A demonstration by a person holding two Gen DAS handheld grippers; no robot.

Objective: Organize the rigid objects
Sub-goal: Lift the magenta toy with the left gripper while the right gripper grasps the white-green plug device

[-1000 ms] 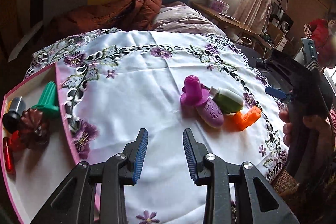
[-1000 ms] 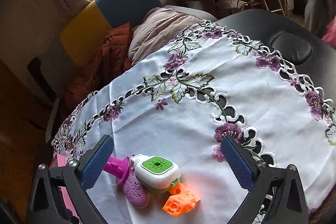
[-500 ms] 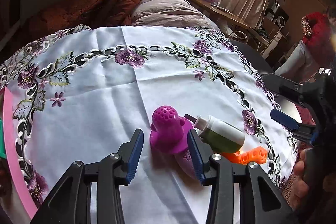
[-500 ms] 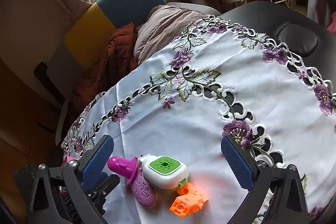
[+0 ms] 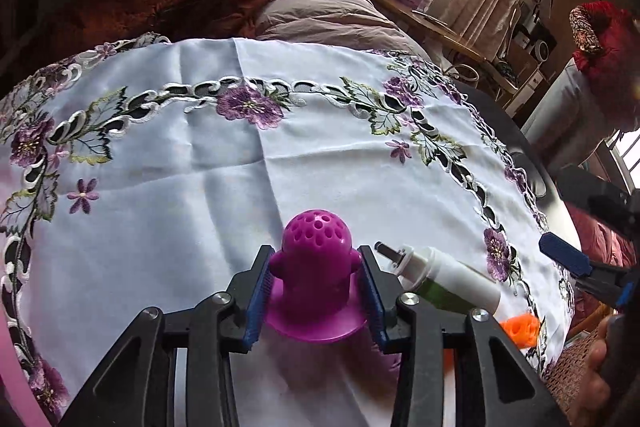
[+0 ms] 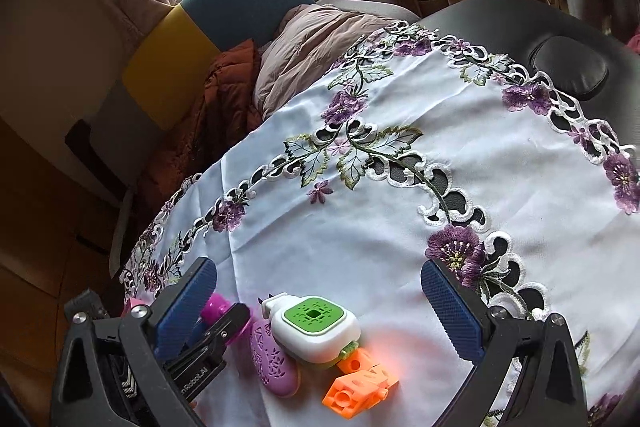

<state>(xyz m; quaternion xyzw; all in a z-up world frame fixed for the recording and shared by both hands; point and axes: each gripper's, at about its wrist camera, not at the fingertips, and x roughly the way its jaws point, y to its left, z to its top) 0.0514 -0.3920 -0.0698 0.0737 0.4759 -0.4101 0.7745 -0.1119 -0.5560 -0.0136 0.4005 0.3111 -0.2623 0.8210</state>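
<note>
Left wrist view: left tongs (image 5: pixel 316 291) are sitting low over the tabletop (image 5: pixel 200 195), blue pads (image 5: pixel 256 297) flanking the magenta perforated toy (image 5: pixel 314 267) on both sides. Jaws are closing at this moment with the toy between them; pads look to be touching its sides, though the flared base is hiding the contact line, so I can't tell for sure that they're pressing. The toy is standing on the embroidered white cloth (image 5: pixel 168 147), domed top pointing away from the camera. Just right of it the white-and-green bottle (image 5: pixel 444 281) is lying on its side, nozzle pointing up-left, close to the right-hand pad. The orange block (image 5: pixel 520 329) is peeking out past the bottle. The right tongs (image 5: pixel 568 263) are showing at the right edge, with a hand (image 5: pixel 596 387) gripping the handle below. Right wrist view: right tongs (image 6: pixel 320 311) are hovering spread wide, nothing between the pads, well clear of the cloth (image 6: pixel 400 227). The left tongs (image 6: pixel 212 331) are entering from lower left, around the magenta toy (image 6: pixel 218 309). A lilac patterned oval piece (image 6: pixel 274 359) is lying beside it, touching the bottle (image 6: pixel 316 327), whose green square face is pointing up. The orange block (image 6: pixel 360 385) is sitting just below the bottle, touching it.
</note>
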